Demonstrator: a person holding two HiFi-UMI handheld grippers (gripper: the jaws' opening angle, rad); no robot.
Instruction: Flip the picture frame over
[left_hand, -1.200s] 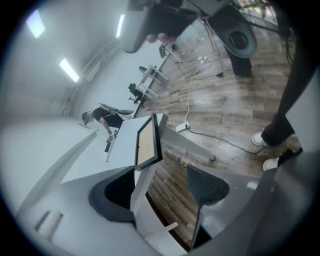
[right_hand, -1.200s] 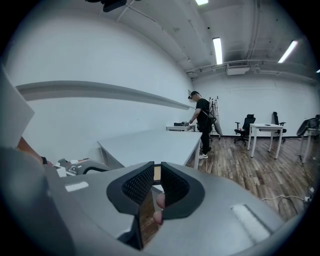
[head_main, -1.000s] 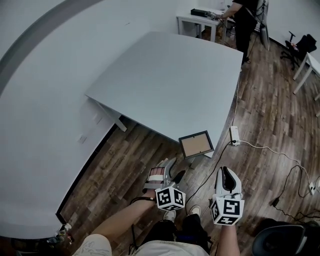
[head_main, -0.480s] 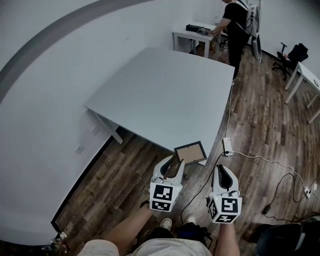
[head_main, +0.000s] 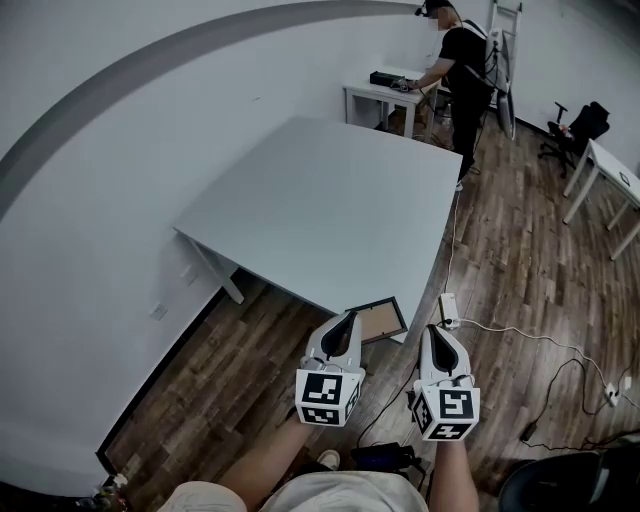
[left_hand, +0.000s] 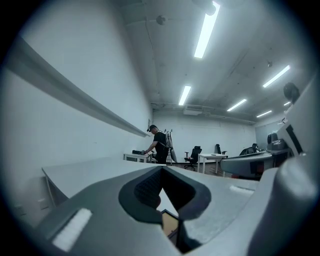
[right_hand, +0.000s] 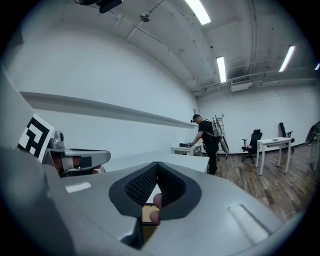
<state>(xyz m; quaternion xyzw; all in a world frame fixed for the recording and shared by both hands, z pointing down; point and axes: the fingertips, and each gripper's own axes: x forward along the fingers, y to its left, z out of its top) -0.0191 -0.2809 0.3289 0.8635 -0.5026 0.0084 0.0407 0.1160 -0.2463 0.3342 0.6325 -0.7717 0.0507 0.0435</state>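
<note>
The picture frame lies flat on the near corner of the grey table, dark rim round a brown panel facing up. My left gripper is just in front of the frame's near left edge and hides part of it; its jaws are shut on nothing. To the right of the frame, off the table corner and over the floor, my right gripper is also shut and empty. In the left gripper view the frame shows low through the gap behind the closed tips. The right gripper view shows the frame below its closed tips.
A white power strip and cables lie on the wood floor right of the table. At the back a person stands by a white desk. An office chair and another desk are far right. A wall runs along the left.
Both grippers have risen and moved forward toward the frame. The left gripper has turned from sideways to pointing ahead. The frame has not moved on the table.
</note>
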